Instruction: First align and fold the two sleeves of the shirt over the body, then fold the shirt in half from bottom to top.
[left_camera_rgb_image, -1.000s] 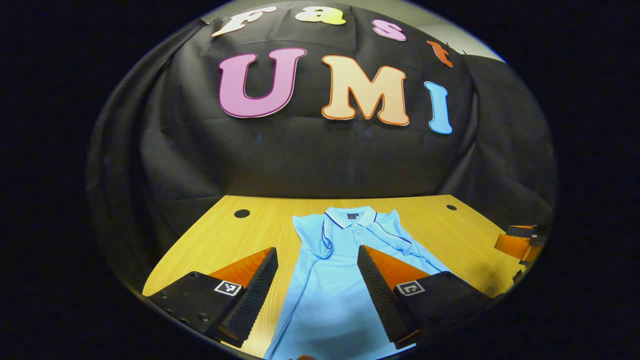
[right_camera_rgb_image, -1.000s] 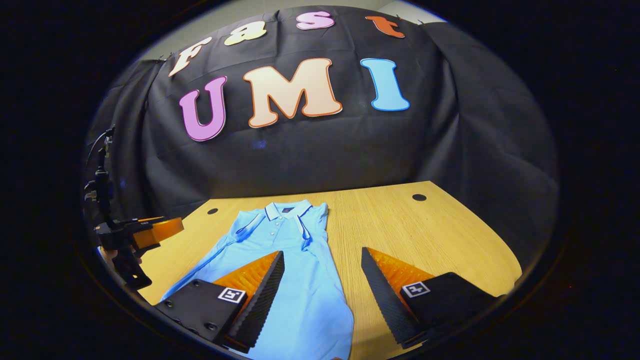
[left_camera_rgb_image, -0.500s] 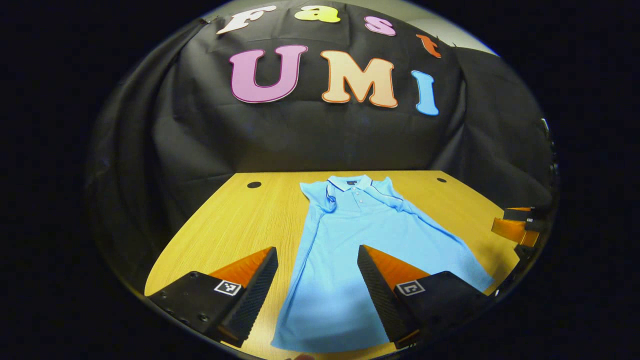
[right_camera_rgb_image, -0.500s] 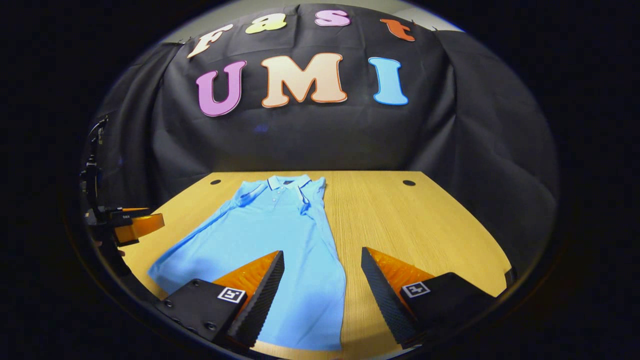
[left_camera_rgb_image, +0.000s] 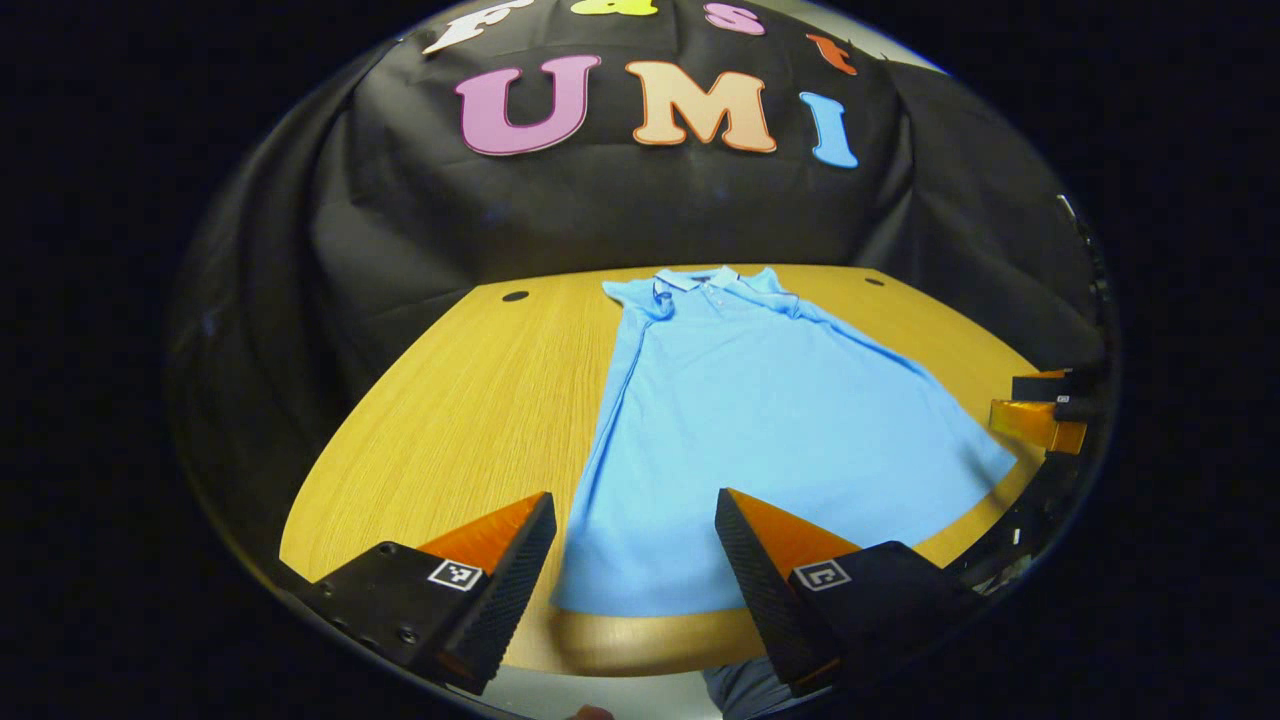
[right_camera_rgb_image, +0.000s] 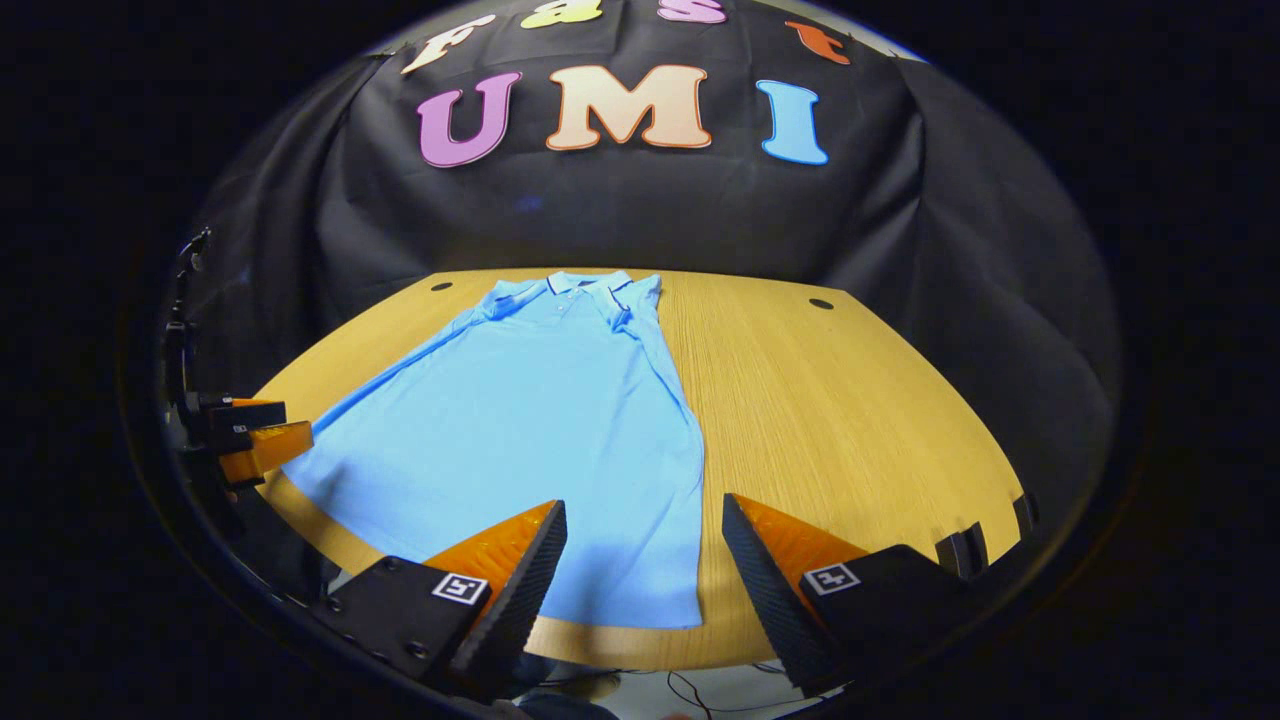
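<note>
Lying flat, shirt runs lengthwise, collar toward the wall.

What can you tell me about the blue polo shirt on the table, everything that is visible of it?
The light blue polo shirt lies flat, front side up, on the wooden table. Its collar, with a darker trim line, points to the far edge near the black cloth wall; below it runs a short button placket. Both sleeves look already folded inward over the body. The fabric looks soft, knitted and mostly smooth. The hem lies close to the near table edge. Nothing grips it; only the table touches it.
</note>
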